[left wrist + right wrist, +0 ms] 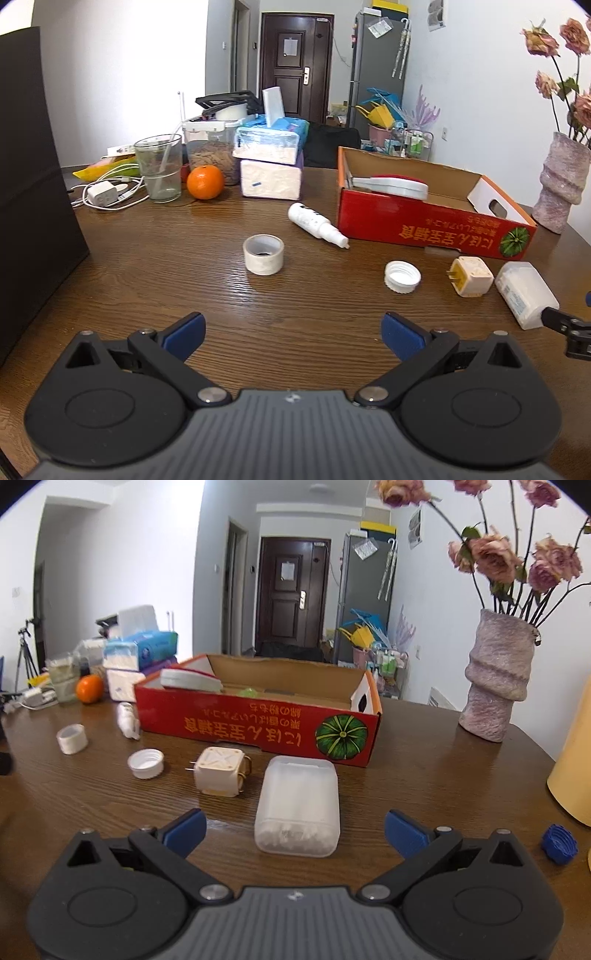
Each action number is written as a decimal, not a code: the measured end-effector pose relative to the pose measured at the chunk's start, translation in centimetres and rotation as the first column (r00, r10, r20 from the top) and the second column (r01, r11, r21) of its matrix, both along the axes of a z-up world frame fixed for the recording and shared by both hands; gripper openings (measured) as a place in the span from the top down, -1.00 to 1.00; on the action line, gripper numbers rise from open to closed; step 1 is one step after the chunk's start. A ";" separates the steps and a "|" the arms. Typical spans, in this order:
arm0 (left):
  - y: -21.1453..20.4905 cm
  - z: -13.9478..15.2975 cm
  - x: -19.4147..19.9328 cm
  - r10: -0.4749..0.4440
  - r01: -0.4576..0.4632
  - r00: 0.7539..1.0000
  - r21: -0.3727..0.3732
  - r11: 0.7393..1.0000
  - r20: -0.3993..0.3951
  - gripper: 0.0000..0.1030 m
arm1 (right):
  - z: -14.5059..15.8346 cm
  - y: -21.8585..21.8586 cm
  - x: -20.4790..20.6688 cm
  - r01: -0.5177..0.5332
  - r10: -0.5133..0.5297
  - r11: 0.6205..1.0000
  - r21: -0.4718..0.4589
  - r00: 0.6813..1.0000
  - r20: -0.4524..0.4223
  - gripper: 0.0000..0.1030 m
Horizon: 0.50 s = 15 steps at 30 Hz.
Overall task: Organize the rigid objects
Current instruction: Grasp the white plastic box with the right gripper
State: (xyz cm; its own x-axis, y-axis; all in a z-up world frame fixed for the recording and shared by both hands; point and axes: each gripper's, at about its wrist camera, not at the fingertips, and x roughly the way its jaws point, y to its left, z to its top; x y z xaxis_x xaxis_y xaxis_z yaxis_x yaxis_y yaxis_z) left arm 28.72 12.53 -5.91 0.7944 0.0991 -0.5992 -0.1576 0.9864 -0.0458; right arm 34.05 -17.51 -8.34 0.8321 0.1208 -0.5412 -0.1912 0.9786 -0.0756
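Both grippers empty w/ jaws spread wide: right gripper (293, 827) lined up on the translucent plastic case (297, 806), prob. next pick, a frosted rounded box lying flat near the table's (424, 775) front edge just before the red cardboard box (258, 723), left gripper (293, 334) hanging back

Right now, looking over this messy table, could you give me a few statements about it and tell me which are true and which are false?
1. Both grippers are open and hold nothing. True: left gripper, right gripper.
2. The tape roll sits inside the red box. False: it lies on the table.
3. The spray bottle lies on its side. True.
4. The orange is in the box. False: it sits beside the glass.
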 end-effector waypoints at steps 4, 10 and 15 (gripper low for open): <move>1.1 -0.2 0.4 0.023 -0.024 1.000 -0.005 1.000 -0.012 -1.00 | -1.2 0.7 2.6 0.019 -0.020 0.999 -0.036 1.000 -0.023 -0.94; 2.6 -0.3 0.9 0.041 -0.041 0.999 -0.001 0.999 -0.019 -1.00 | -3.1 0.6 6.2 0.063 -0.063 0.998 -0.006 0.994 -0.091 -0.68; 3.9 -0.2 2.0 0.049 -0.049 0.999 -0.003 0.999 -0.021 -1.00 | -4.0 0.4 7.1 0.063 -0.056 0.996 0.057 0.991 -0.119 -0.24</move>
